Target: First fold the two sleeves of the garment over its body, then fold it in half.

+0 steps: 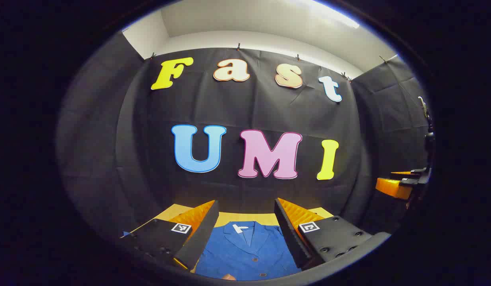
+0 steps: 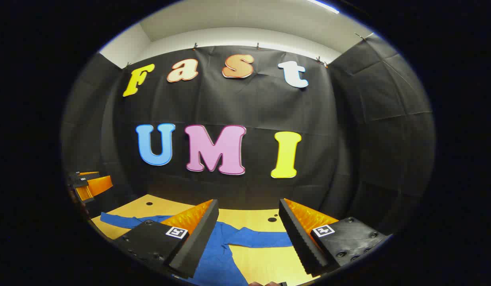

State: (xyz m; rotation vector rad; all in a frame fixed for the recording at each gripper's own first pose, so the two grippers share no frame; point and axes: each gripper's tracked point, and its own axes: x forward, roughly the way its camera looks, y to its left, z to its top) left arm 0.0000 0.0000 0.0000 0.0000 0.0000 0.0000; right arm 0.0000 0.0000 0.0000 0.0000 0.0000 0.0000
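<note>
Garment [image 1: 247, 250]: blue, buttoned, flat on the bench [image 2: 261, 216], collar toward the far edge, both sleeves spread out sideways. Left gripper [image 1: 245, 232] fingers apart, hovering over the collar. Right gripper [image 2: 249, 234] fingers apart, above the sleeve [image 2: 261, 237] on its side, gripping nothing. Judged: no fold made yet; next, lower onto a cuff and pinch. No containers.

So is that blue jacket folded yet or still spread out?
Spread out. The blue jacket lies flat on the wooden table, one sleeve stretched sideways, not over the body.
</note>
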